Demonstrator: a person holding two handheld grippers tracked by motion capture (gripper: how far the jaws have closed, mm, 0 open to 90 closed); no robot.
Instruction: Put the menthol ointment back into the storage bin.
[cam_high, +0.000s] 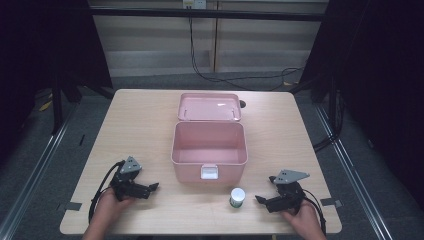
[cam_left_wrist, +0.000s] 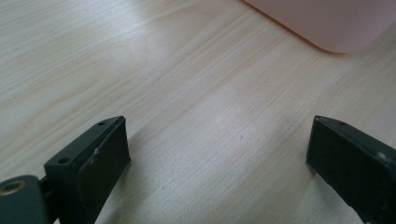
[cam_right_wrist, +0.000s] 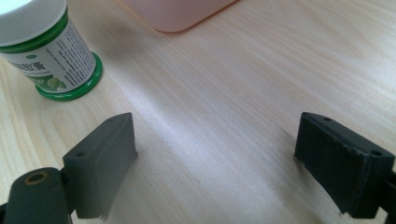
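Black jaws of the right gripper (cam_right_wrist: 215, 158) rise from the bottom of the right gripper view, spread wide with bare wood between them and nothing held. At about 11 o'clock from them stands a small jar (cam_right_wrist: 49, 51) with a white ribbed cap, a green base and a printed label, upright on the table (cam_right_wrist: 224, 84); a rounded corner of the pink box (cam_right_wrist: 177, 14) shows at 12 o'clock beyond it. Along the left gripper (cam_left_wrist: 217, 149), its own view shows the 2 jaws likewise parted wide over empty wood, with a corner of the pink box at 1 o'clock near the top edge. From the high view, the light wooden table carries the pink box (cam_high: 209, 150) at its centre, lid swung open and lying back toward 12 o'clock, the inside showing bare, a white latch (cam_high: 209, 171) on the front wall. The jar (cam_high: 237, 197) stands just in front of the box at roughly 5 o'clock from it, apart from the front wall. The right gripper (cam_high: 270, 201) sits at 3 o'clock from the jar, near it but not touching, held in a hand (cam_high: 304, 220) at the table's near edge. The left gripper (cam_high: 142, 189) rests at 8 o'clock from the box, well apart from the jar, its hand (cam_high: 107, 205) behind it.
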